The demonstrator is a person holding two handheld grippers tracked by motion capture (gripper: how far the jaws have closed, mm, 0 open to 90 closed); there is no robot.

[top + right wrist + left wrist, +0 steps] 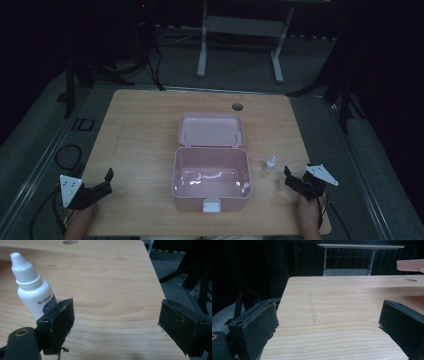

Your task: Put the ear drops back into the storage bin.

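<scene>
Both tongs gaped empty: right gripper near the dropper bottle by the desk's right edge, left gripper near its left edge.

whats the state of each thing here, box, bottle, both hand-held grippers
pink box: open, lid laid back flat on the table, nearly empty inside
small white bottle: upright, capped, standing right of the box, not gripped
left hand-held gripper: jaws wide open, holding nothing
right hand-held gripper: jaws wide open, bottle just beyond its left jaw, not between them
</scene>
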